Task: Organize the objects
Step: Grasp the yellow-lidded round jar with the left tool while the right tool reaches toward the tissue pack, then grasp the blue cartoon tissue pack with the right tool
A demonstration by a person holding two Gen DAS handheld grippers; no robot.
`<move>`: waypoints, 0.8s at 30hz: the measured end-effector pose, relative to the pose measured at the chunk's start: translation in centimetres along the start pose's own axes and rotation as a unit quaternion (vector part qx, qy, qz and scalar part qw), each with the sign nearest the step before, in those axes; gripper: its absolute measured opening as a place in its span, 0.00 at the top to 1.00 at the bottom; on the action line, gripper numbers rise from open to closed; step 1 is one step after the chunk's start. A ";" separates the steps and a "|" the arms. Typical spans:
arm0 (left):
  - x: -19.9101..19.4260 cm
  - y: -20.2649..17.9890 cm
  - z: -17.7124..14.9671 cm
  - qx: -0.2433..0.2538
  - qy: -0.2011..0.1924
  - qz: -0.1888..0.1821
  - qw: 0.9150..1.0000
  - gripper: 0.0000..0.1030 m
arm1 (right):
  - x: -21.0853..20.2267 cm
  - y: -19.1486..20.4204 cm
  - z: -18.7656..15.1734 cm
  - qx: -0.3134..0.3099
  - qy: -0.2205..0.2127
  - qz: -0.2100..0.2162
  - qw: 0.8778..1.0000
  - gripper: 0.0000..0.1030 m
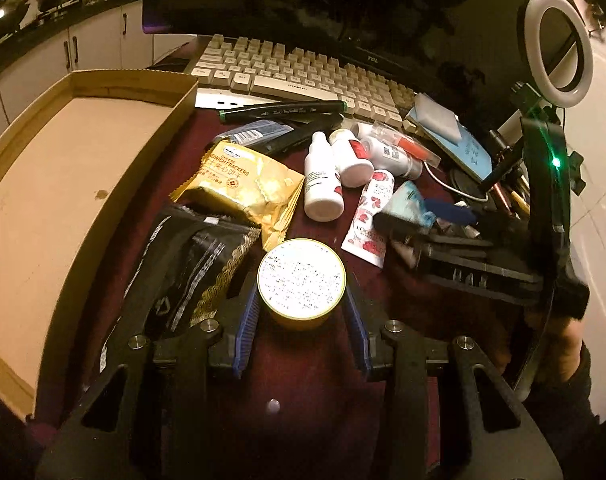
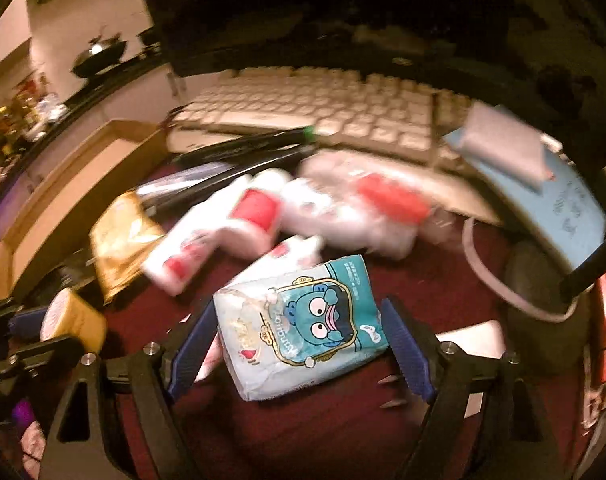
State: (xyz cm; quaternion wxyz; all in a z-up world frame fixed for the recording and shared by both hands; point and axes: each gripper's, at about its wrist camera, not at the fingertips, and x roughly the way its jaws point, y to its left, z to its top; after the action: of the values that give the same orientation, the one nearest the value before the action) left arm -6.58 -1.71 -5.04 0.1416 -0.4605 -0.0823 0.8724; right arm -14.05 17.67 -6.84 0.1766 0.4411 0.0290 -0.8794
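Progress judged minimal: shallow brown cardboard tray [image 1: 83,168] at left of the left wrist view, interior bare, nothing yet deposited. Remaining clutter on the dark red worktop [image 1: 311,360]: yellow cracker packet [image 1: 243,184], black foil sachet [image 1: 191,264], white dropper bottles [image 1: 323,180], rose-printed white tube [image 1: 369,216], black marker with green caps [image 1: 283,111], all just in front of the beige keyboard [image 1: 303,76] at upper centre. Left gripper [image 1: 301,312]: round yellow tin with white printed lid [image 1: 301,276] seated between the blue-padded fingers [image 1: 247,332], lower centre of frame; pads flush on both flanks, reads as gripping the tin. Right gripper [image 2: 299,348]: pale blue tissue pack with cartoon face [image 2: 299,324] lying between the blue fingers [image 2: 407,352], lower centre of the right wrist view; spread wide, a gap visible at the right pad, left pad close alongside, no clamp evident. Background blurred in that view. Both items judged pending transfer to the tray.
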 end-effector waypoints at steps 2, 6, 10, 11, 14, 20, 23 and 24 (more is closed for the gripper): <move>-0.3 0.1 -0.3 -0.002 -0.003 0.003 1.000 0.61 | -0.5 1.3 -0.6 -0.013 0.000 0.028 1.000 0.20; -0.7 0.5 -0.8 -0.011 -0.002 0.005 1.000 0.61 | -1.2 2.8 -1.4 -0.023 -0.002 0.040 0.999 0.20; -1.1 0.7 -1.1 -0.016 -0.003 0.008 1.000 0.61 | -0.8 2.3 -1.5 -0.014 0.001 0.034 0.999 0.19; -1.2 0.7 -1.1 -0.016 -0.004 0.009 1.000 0.61 | -0.8 2.1 -1.6 -0.009 0.001 0.038 0.999 0.20; -1.8 0.8 -1.1 -0.020 -0.010 0.009 1.000 0.61 | -1.3 2.7 -1.8 -0.015 -0.002 0.042 0.999 0.27; -3.2 1.0 -0.8 -0.024 -0.022 0.011 0.999 0.61 | -2.9 4.0 -1.7 -0.028 -0.011 0.065 0.997 0.38; -3.7 1.1 -0.8 -0.023 -0.028 0.012 0.999 0.61 | -3.6 4.6 -1.6 -0.035 -0.017 0.067 0.997 0.41; -3.8 1.1 -0.8 -0.024 -0.030 0.012 0.999 0.61 | -3.8 4.9 -1.6 -0.039 -0.019 0.069 0.997 0.42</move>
State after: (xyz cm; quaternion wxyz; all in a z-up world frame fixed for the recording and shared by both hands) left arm -4.08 -3.99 -2.81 0.1179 -0.4388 -0.1016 0.8850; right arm -9.10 14.53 -4.33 0.2545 0.4185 0.0293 -0.8714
